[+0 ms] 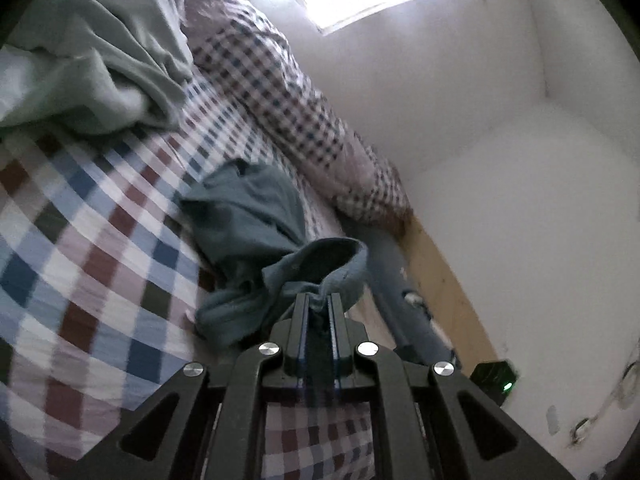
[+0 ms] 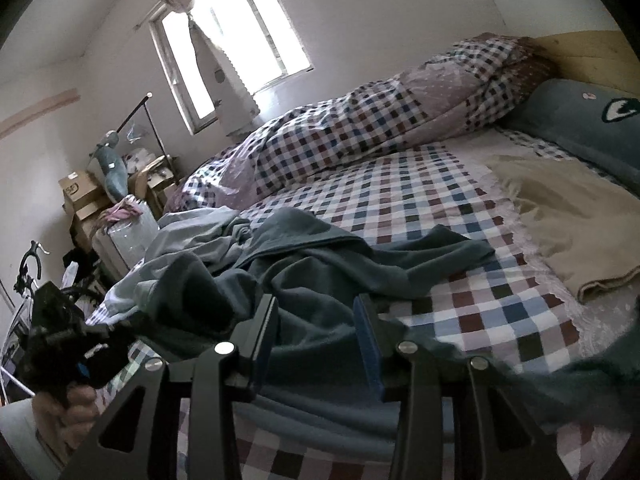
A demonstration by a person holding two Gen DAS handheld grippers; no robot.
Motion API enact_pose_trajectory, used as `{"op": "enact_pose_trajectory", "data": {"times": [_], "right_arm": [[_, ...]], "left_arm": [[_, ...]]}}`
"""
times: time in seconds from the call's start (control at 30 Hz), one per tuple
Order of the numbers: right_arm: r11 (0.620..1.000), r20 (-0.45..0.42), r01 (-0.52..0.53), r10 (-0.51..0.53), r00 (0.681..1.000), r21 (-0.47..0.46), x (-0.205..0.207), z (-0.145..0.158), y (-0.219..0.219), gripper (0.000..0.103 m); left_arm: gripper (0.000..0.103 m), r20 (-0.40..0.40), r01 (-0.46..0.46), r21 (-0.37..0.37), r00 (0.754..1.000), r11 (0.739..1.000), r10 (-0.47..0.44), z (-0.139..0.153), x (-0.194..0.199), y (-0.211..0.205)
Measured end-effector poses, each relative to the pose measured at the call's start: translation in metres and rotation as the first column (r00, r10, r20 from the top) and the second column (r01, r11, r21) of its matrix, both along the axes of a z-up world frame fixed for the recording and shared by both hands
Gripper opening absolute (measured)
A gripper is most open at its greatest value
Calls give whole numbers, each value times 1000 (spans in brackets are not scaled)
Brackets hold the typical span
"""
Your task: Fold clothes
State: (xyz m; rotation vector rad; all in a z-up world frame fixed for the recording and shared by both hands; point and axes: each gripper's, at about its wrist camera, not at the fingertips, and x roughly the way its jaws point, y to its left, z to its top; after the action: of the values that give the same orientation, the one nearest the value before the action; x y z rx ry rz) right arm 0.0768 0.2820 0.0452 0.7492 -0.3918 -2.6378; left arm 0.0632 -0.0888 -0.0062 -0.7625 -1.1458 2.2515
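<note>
A dark teal garment [image 1: 248, 216] lies crumpled on the checked bed sheet [image 1: 100, 240]. My left gripper [image 1: 318, 304] is shut on a bunched edge of it, and that edge is lifted off the bed. In the right wrist view the same garment [image 2: 320, 264] spreads over the sheet. The left gripper [image 2: 120, 336] shows there at the left, held in a hand [image 2: 68, 400] with teal cloth rising to it. My right gripper [image 2: 316, 316] hovers low over the garment with its fingers apart. Teal cloth shows between them, but the pads are not pressing on it.
A pale green garment [image 1: 80, 60] is heaped beyond the teal one. A folded beige cloth [image 2: 560, 220] and a teal pillow [image 2: 592, 116] lie by the wooden headboard [image 2: 580, 56]. A rolled checked quilt [image 2: 360, 132] runs along the wall side. Boxes [image 2: 80, 196] and clutter stand past the bed's foot.
</note>
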Motion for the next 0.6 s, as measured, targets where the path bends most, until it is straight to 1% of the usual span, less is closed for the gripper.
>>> {"op": "enact_pose_trajectory", "data": {"times": [0.07, 0.17, 0.2, 0.27, 0.33, 0.4, 0.47, 0.53, 0.6], "right_arm": [[999, -5, -31, 31, 1000, 8, 0, 0, -8, 43], [993, -24, -109, 110, 994, 40, 3, 2, -26, 43], [988, -39, -143, 146, 989, 66, 7, 3, -35, 43], [961, -83, -218, 234, 969, 168, 20, 6, -60, 43], [916, -108, -280, 322, 941, 287, 34, 4, -88, 43], [859, -110, -323, 394, 912, 396, 47, -4, -114, 43], [805, -103, -340, 439, 893, 486, 57, -14, -136, 43], [743, -92, -350, 481, 872, 570, 66, -25, -158, 43], [689, -75, -363, 517, 853, 628, 73, -36, -172, 43]], "left_arm": [[8, -8, -26, 27, 1000, 999, 27, 3, 4, -13], [8, -29, -54, 53, 998, 997, 55, 9, 14, -29], [8, -32, -67, 55, 997, 996, 69, 11, 17, -34], [8, -51, -91, 62, 994, 994, 94, 16, 26, -46], [8, -65, -108, 73, 992, 992, 112, 19, 37, -57], [8, -74, -118, 82, 990, 990, 124, 21, 49, -67], [8, -81, -129, 94, 987, 987, 137, 22, 62, -78], [8, -81, -143, 110, 985, 984, 153, 22, 71, -87], [8, -65, -160, 123, 983, 979, 169, 18, 78, -98]]}}
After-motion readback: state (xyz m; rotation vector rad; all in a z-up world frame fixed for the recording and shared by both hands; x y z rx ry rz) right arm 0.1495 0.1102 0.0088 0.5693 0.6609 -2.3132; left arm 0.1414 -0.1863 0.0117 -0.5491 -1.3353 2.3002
